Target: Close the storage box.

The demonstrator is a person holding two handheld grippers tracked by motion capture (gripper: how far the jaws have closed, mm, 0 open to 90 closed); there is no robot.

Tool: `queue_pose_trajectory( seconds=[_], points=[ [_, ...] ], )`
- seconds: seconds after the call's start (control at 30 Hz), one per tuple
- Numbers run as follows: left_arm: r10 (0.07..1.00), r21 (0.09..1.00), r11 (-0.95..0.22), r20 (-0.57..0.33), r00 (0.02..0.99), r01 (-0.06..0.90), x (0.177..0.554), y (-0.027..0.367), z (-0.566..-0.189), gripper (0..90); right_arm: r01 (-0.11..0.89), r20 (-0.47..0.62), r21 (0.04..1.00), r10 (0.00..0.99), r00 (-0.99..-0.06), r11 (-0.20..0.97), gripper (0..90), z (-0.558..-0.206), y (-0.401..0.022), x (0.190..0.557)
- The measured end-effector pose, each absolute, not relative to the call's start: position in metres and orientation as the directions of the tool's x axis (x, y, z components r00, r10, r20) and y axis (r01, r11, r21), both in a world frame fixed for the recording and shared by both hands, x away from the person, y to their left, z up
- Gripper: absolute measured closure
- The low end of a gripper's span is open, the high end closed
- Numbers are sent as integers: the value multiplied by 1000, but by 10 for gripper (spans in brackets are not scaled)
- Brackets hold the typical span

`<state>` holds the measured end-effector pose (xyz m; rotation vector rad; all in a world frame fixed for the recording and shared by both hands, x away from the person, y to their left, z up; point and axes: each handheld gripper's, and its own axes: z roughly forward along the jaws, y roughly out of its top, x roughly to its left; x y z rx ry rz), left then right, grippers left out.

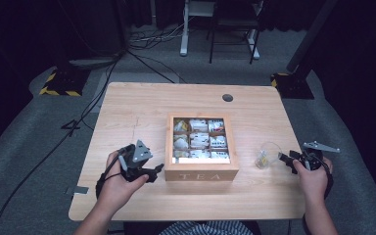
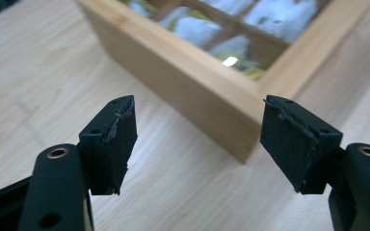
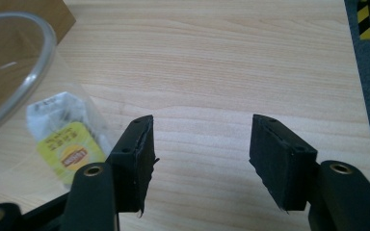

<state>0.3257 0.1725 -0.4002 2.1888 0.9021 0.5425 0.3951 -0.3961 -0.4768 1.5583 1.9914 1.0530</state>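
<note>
A wooden box marked TEA (image 1: 201,147) sits mid-table with its lid off, its compartments full of white tea bags. My left gripper (image 1: 157,170) is open just left of the box's near-left corner (image 2: 243,144), nothing between its fingers (image 2: 111,139). A clear glass cup (image 1: 268,154) stands to the right of the box with a yellow-labelled tea bag (image 3: 67,144) inside it. My right gripper (image 1: 285,159) is open just right of the cup, its jaws wide apart over bare wood (image 3: 200,144).
The light wooden table (image 1: 142,112) has a round cable hole (image 1: 227,97) at the back. Cables run over the grey floor to the left. Stand bases with yellow-black stripes (image 1: 58,85) sit beyond the far corners.
</note>
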Motion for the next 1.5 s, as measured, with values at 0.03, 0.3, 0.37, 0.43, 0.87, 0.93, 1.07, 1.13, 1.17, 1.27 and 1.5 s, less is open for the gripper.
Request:
queue_pose_trajectory(
  seconds=[0.03,0.3,0.37,0.43,0.87,0.93,1.07,1.13,1.17,1.27,1.5],
  points=[
    [742,739,-507,111,662,445,326,176,-401,281,640,119,761,947,-300,107,412,-477,-396,397],
    [805,755,-445,101,585,482,335,210,-410,251,607,67,777,937,-342,166,372,-482,-396,408],
    [805,738,-460,112,582,494,340,215,-416,236,603,58,778,935,-350,178,368,-484,-395,410],
    [810,731,-455,102,577,509,344,218,-421,224,602,52,777,934,-353,184,360,-485,-395,412],
    [853,674,-425,75,516,604,368,248,-458,186,611,43,766,932,-361,201,313,-492,-390,416],
    [849,665,-436,81,522,606,370,251,-462,189,613,36,762,931,-362,208,302,-494,-389,416],
    [854,657,-428,70,515,620,373,256,-472,192,619,32,756,932,-361,214,288,-497,-386,417],
    [859,642,-436,86,505,631,374,257,-475,192,621,29,753,932,-362,218,285,-497,-385,417],
    [859,636,-444,102,501,632,375,258,-476,192,621,27,752,932,-363,220,281,-498,-385,417],
    [863,625,-445,108,493,641,375,258,-479,193,625,19,747,931,-364,229,273,-500,-383,418],
    [872,629,-422,86,481,653,378,259,-489,194,619,0,747,931,-365,243,242,-503,-381,419]
  ],
)
